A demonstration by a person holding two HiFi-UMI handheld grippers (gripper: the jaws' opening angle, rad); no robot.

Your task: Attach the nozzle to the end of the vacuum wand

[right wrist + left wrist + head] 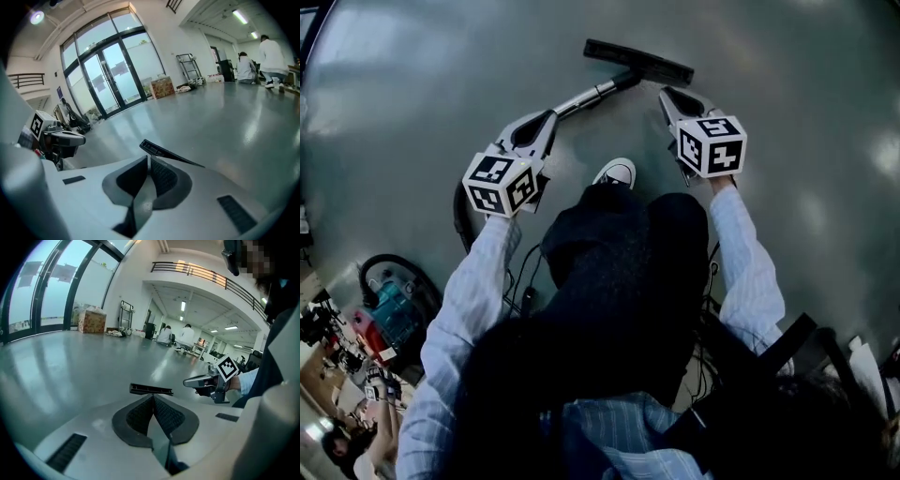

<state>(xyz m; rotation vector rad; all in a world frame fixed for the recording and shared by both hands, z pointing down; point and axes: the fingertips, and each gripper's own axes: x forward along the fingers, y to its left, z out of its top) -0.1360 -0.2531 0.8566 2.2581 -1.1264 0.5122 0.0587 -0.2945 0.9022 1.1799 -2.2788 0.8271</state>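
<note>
The person's dark trousers [628, 272] come first. Beyond them the left gripper [547, 118] and right gripper [667, 95] have their jaws pressed together, empty. The nozzle [639, 61] lies on the floor [422, 84] ahead of both, long axis crosswise, nearer the right gripper. Only the head view shows the wand [592, 94] reaching it, seemingly already joined.

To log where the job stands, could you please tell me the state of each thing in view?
Left hand-held gripper: shut, empty.
Right hand-held gripper: shut, empty.
Vacuum wand: on the floor, held by neither hand-held gripper.
Nozzle: flat on the floor, seemingly joined to the vacuum wand.
Vacuum cleaner: standing on the floor, untouched.
</note>
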